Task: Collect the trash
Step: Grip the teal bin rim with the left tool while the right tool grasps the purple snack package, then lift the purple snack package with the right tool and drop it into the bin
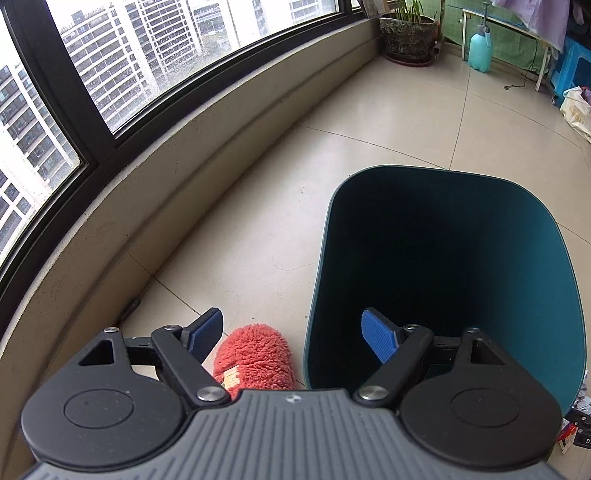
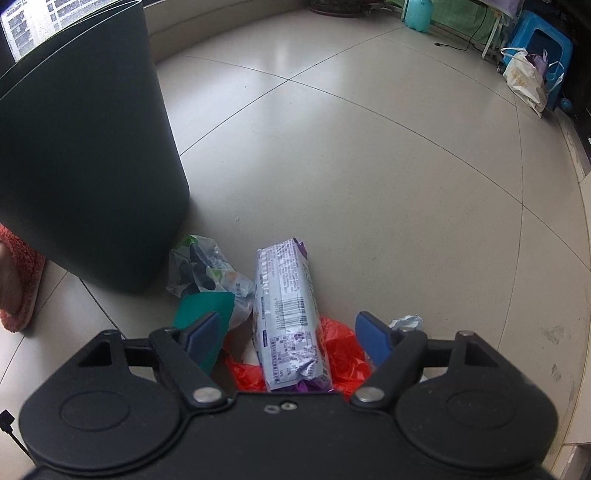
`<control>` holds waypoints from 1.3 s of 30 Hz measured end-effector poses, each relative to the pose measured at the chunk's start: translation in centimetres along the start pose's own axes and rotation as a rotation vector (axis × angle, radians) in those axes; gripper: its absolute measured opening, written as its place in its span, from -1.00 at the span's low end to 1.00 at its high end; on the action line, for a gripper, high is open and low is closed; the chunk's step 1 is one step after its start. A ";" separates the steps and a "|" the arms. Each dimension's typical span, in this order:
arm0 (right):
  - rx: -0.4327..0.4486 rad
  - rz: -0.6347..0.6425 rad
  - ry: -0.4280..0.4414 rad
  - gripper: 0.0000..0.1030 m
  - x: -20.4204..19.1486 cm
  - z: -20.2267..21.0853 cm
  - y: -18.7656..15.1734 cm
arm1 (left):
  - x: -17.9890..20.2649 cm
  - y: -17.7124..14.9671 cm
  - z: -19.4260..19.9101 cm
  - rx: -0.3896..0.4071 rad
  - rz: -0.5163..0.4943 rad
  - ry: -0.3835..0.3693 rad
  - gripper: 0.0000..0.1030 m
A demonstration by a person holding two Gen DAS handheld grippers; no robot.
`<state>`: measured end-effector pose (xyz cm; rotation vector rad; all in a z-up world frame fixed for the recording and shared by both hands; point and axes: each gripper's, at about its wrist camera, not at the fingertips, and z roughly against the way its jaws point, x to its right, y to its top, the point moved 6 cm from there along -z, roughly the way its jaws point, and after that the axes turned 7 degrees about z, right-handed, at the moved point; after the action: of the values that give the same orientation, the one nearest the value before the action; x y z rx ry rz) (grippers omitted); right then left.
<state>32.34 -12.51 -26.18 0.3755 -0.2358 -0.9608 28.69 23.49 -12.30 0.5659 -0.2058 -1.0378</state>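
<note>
**Both tools spread wide over the bin and the trash pile**

My left tool [image 1: 295,334] has its blue pads apart with nothing between them; one pad hangs over the mouth of the teal bin [image 1: 461,236], the other over the floor [image 1: 369,110] beside it. Just under the tool, touching the bin's side as far as I can tell, is a fuzzy orange slipper [image 1: 256,356]. Farther off, along the window wall, stand a potted plant [image 1: 408,35] and a pale green spray bottle [image 1: 480,48].

My right tool [image 2: 290,334] is likewise spread apart and grips nothing. Directly between its pads lies a white and purple snack packet [image 2: 286,306], resting on a crumpled red plastic bag [image 2: 343,350]. To its left is a green wrapper [image 2: 205,308] and a clear crumpled bag [image 2: 201,266], both near the foot of the bin [image 2: 85,155] (which stands upright on the tiles). A scrap of white paper [image 2: 406,322] shows beside the right pad. Across the room, a white shopping bag [image 2: 526,79] leans by a blue stool [image 2: 543,44].
</note>
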 end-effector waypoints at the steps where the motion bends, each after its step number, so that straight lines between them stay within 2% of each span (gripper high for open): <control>1: -0.007 0.000 0.008 0.54 -0.1 -0.6 0.0 | 0.0 0.3 -0.7 -0.010 -0.001 0.001 0.59; 3: -0.018 0.007 0.020 0.54 -0.1 -1.3 0.0 | -0.1 0.6 -1.6 -0.020 -0.005 0.017 0.58; 5: -0.029 0.022 0.025 0.54 -0.3 -2.1 -0.1 | 0.0 0.8 -2.4 -0.032 -0.012 0.024 0.45; 8: -0.048 0.040 0.024 0.52 -0.6 -3.1 -0.4 | -0.1 0.7 -3.3 -0.052 -0.024 0.026 0.18; 12: -0.067 0.061 0.016 0.50 -0.8 -4.2 -0.9 | 0.4 -0.1 -4.3 -0.105 -0.043 0.011 -0.35; 14: -0.074 0.072 0.010 0.48 -0.9 -4.7 -1.1 | 0.8 -0.7 -4.2 -0.117 -0.064 0.016 -0.48; 16: -0.083 0.085 0.004 0.39 -0.9 -5.1 -1.3 | 1.4 -1.2 -3.8 -0.119 -0.086 0.021 -0.73; 18: -0.091 0.093 -0.001 0.32 -1.0 -5.5 -1.5 | 1.9 -1.8 -3.2 -0.125 -0.100 0.039 -0.73; 20: -0.094 0.100 -0.006 0.16 -1.0 -5.5 -1.6 | 2.0 -2.2 -2.8 -0.135 -0.103 0.035 -0.75; 22: -0.093 0.115 -0.013 -0.13 -1.0 -5.4 -1.8 | 2.2 -2.9 -2.4 -0.143 -0.124 0.036 -0.76; 30: -0.044 0.130 -0.009 -0.20 -0.5 -1.7 -0.9 | 1.9 -6.4 -0.2 -0.174 -0.187 0.039 -0.76; 33: 0.005 0.139 0.004 -0.21 -0.2 2.0 0.7 | 1.3 -7.2 0.2 -0.191 -0.194 0.033 -0.76; 39: 0.182 0.126 0.093 -0.21 -1.1 12.4 6.6 | 0.1 -7.9 0.7 -0.226 -0.160 0.023 -0.77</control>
<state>32.26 -10.72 -12.16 0.5643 -0.2602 -0.7978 22.49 20.15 -15.91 0.3932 -0.0214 -1.1907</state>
